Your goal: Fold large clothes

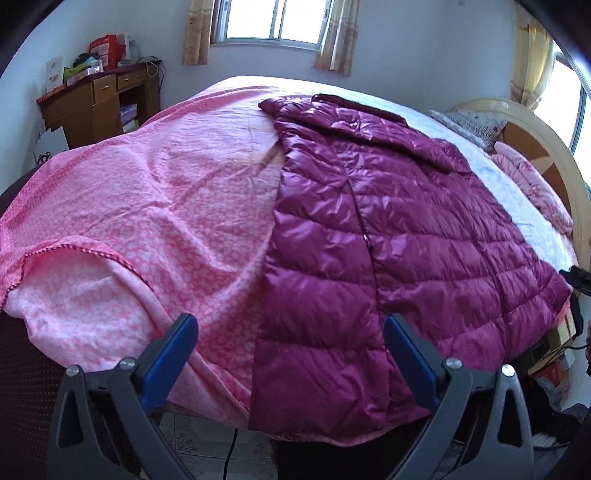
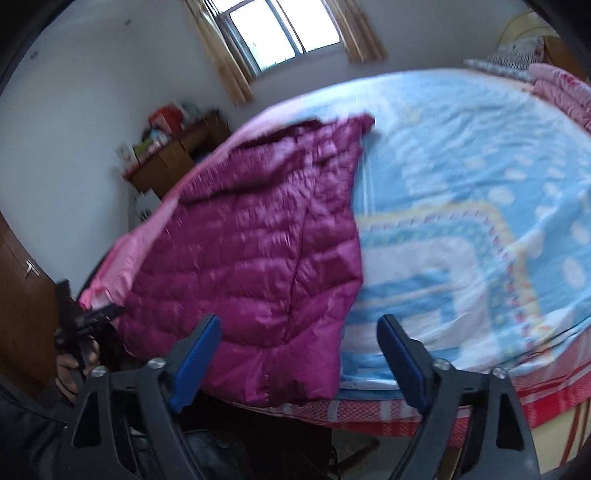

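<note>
Broadly, a wide bed (image 1: 110, 206) fills both views, covered on one side by a pink patterned sheet (image 1: 177, 192) and on the other by a blue, white and yellow patterned blanket (image 2: 461, 206). Across the middle of the bed lies a magenta quilted down jacket (image 1: 388, 229), spread flat with its shiny panels up; its lower hem hangs over the near edge of the mattress, and its zip line runs from the hem toward the far side. Behind the bed stand a curtained window (image 1: 273, 18) and a wooden desk (image 1: 99, 99) piled with boxes and bags, and pillows (image 1: 469, 123) rest against the curved headboard (image 1: 550, 155).

Over the near edge, the left gripper (image 1: 291, 328) hovers with its blue-padded jaws spread wide, the jacket's hem lying in the gap but not pinched. The right gripper (image 2: 299, 332) likewise stands released, jaws wide apart over the jacket's hem corner and the blanket's edge, gripping nothing; that view is blurred.
</note>
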